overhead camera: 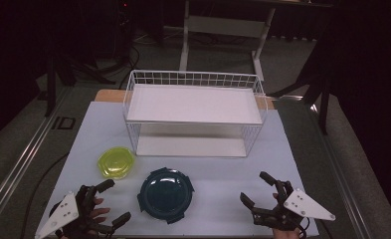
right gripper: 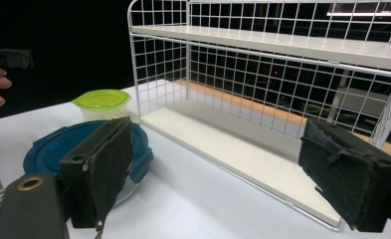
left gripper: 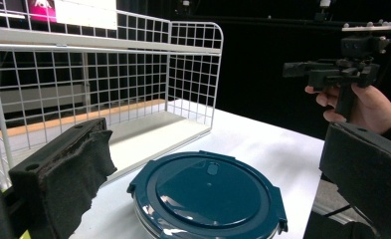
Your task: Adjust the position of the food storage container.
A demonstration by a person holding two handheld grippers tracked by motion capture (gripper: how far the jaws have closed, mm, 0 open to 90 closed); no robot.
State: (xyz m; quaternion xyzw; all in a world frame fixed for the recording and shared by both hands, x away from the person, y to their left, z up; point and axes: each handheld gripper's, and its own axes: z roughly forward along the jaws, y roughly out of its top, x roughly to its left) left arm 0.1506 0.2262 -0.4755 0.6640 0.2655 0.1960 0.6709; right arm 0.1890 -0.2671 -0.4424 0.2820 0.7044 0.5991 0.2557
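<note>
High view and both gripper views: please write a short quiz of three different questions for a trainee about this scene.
1. True or false: the blue round container lies on the white wire rack's upper shelf.
2. Which is nearer the left gripper: A, the blue round container, or B, the wire rack?
3. What colour is the small container's lid?

Key: 1 false, it lies on the table. 2 A. 3 yellow-green.

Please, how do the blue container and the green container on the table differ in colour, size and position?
The blue container has a dark teal lid with clip tabs around its rim; the green container has a translucent yellow-green lid with none visible. The blue one looks clearly wider than the green one. The blue one lies nearer the person, between the two grippers; the green one sits closer to the wire rack. Both are closed and rest flat on the table.
</note>
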